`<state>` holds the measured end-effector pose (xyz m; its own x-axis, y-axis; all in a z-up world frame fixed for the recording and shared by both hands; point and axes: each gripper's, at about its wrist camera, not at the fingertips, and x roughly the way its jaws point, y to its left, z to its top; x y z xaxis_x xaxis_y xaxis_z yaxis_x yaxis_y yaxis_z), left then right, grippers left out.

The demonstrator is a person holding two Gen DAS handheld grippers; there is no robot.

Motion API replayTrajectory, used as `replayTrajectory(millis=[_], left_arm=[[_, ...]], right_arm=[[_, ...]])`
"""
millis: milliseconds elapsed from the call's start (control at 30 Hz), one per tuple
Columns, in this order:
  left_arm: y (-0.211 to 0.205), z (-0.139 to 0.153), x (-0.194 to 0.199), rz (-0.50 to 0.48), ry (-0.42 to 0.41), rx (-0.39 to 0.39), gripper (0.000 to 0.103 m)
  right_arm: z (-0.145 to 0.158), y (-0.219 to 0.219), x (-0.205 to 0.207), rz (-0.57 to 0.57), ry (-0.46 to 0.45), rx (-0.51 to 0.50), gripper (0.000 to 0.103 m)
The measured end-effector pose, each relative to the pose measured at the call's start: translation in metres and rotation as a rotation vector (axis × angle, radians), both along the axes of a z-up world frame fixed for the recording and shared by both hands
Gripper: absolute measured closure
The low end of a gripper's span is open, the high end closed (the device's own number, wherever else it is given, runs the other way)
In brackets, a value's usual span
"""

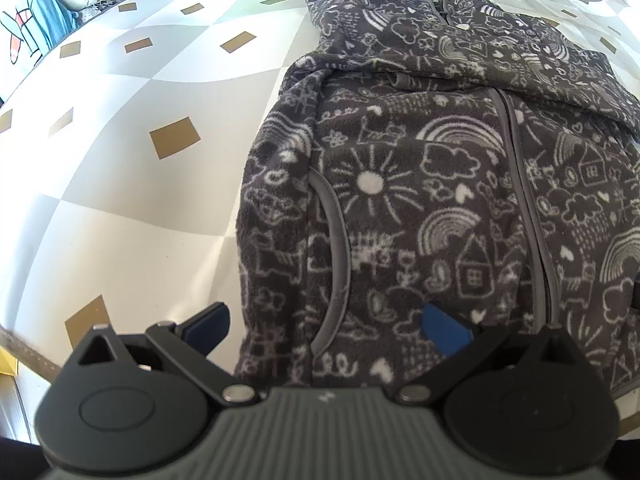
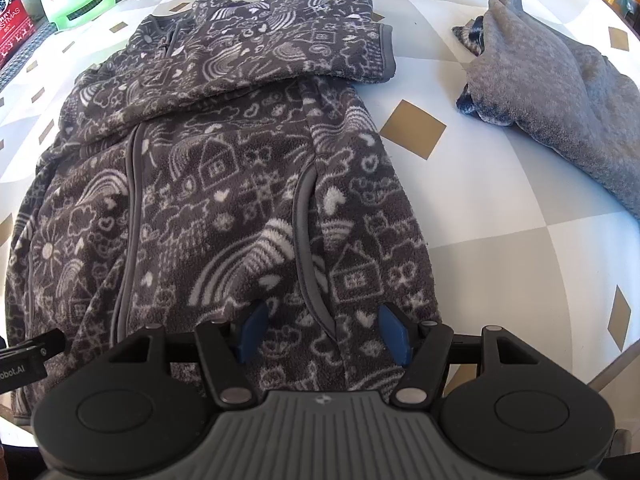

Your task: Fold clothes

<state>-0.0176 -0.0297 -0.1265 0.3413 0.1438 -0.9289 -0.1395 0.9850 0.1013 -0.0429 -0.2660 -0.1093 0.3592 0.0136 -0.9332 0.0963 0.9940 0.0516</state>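
A dark grey fleece jacket with white doodles lies front up and zipped on the checked tablecloth. One sleeve is folded across its chest, and the cuff ends at the right side. My left gripper is open wide at the near left corner of the jacket; one blue pad is over the fleece and the other is over the cloth. My right gripper is open at the near right hem. Fleece and a pocket seam lie between its blue pads, which do not squeeze it.
A plain grey garment lies bunched at the right of the table. The near table edge runs just behind the right gripper. A green plastic stool stands beyond the far left edge, and cushions lie off to the far left.
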Motion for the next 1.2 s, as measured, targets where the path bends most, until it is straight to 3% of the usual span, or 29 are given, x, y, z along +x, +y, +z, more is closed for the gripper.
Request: replayTrajectory(millis=[333,1200], left_arm=[[-0.006,0.000,-0.001,-0.026,0.000,-0.020,0.000],[-0.013,-0.007,0.000,-0.039,0.011,-0.023,0.000]], right_arm=[[0.004,0.002,0.000,0.010,-0.036,-0.029,0.042],[-0.001,0.007,-0.001,0.014,-0.016,-0.051,0.041]])
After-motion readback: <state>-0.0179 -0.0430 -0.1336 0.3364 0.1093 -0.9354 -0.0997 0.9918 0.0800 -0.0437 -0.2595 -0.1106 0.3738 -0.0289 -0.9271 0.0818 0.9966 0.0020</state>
